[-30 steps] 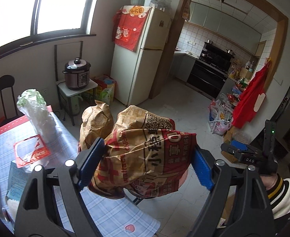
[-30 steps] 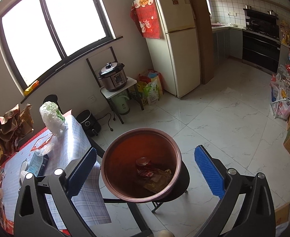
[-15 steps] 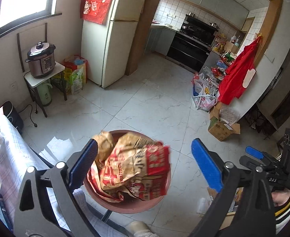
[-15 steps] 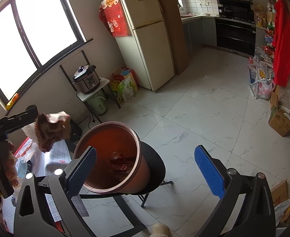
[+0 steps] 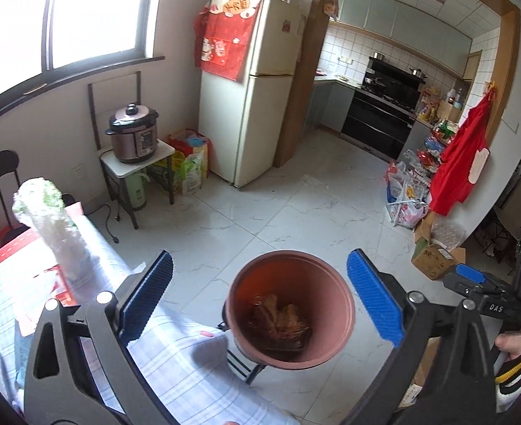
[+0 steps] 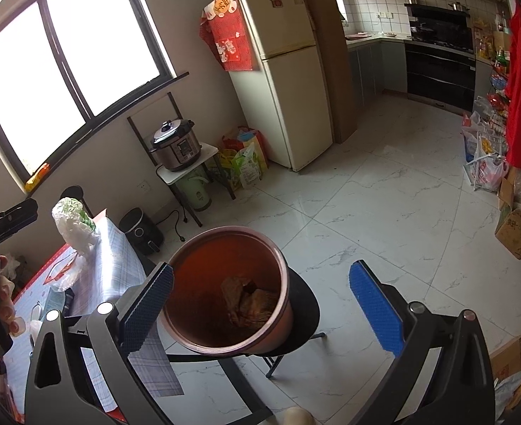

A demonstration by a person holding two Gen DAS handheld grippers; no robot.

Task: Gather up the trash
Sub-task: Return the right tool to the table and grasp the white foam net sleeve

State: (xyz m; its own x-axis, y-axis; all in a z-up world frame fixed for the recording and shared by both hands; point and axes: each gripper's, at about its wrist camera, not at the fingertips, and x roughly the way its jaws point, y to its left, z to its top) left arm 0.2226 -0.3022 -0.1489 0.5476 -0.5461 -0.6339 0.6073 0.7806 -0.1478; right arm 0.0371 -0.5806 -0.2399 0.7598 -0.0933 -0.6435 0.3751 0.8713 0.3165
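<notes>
With both tongs, left (image 5: 258,299) and right (image 6: 260,304), spread empty above the bin (image 5: 345,318) holding the paper bag (image 5: 281,318), a careless swing could tip it off its stool (image 6: 304,313).

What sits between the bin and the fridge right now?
Nothing: bare floor tiles run from the bin to the fridge, shown in both wrist views.

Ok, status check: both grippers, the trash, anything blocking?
Left gripper open, empty. Right gripper open, empty. Crumpled paper bags lie inside the brown bin on its stool. Nothing over the bin mouth.
</notes>
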